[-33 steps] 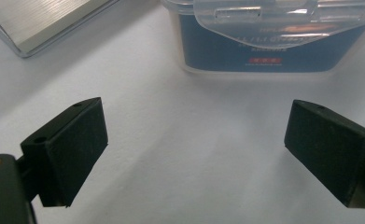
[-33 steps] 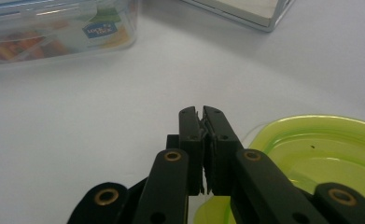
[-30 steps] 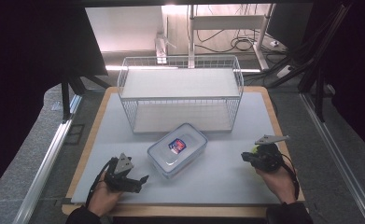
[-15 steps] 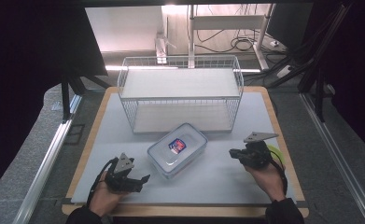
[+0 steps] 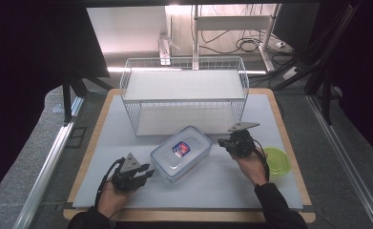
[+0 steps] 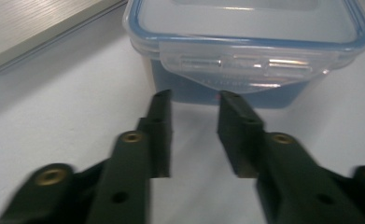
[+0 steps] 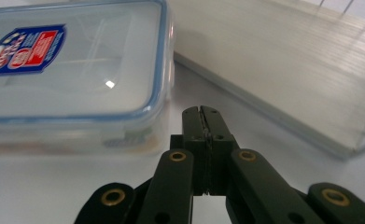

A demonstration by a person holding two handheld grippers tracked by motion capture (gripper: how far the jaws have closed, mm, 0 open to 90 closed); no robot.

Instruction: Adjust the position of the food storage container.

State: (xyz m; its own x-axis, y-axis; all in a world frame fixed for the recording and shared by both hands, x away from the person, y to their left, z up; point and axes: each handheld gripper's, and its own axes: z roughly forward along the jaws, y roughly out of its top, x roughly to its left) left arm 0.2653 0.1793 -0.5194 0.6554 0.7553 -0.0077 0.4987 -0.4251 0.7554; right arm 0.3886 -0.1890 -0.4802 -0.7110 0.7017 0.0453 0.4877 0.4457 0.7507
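container (image 5: 181, 153) sits near the middle of the white table (image 5: 279, 191), just in front of the wire basket (image 5: 184, 100), lid on, unmoved against the earlier high views. changes: right tool (image 5: 223, 141) has travelled inward from the right edge of the table and now sits just beside the container's right end, uncovering a green round lid (image 5: 278, 161) lying flat by the right wrist; its jaws are pressed together with nothing between them (right gripper view, right tool (image 7: 202, 111)). left tool (image 5: 147, 173) has held its place at the container's near-left corner; its jaws have just been closing and now stand a narrow gap apart, nothing between them, tips pointed at the latch flap (image 6: 245, 70) on the container's short end (left gripper view, left tool (image 6: 196, 95)). judgement: both tools now flank the container, likely in order to work the latches or steady it; the narrowed left jaws suit a thin flap, not the body. materials: container is clear rigid plastic, rounded-rectangular, blue seal ring under the lid rim, glossy, with a red-and-blue sticker (image 7: 25, 46) on the lid; flaps thin and hinged. basket is white coated wire, open grid, with a pale ribbed panel on its floor. table cover is matte white, framed by a wooden edge.
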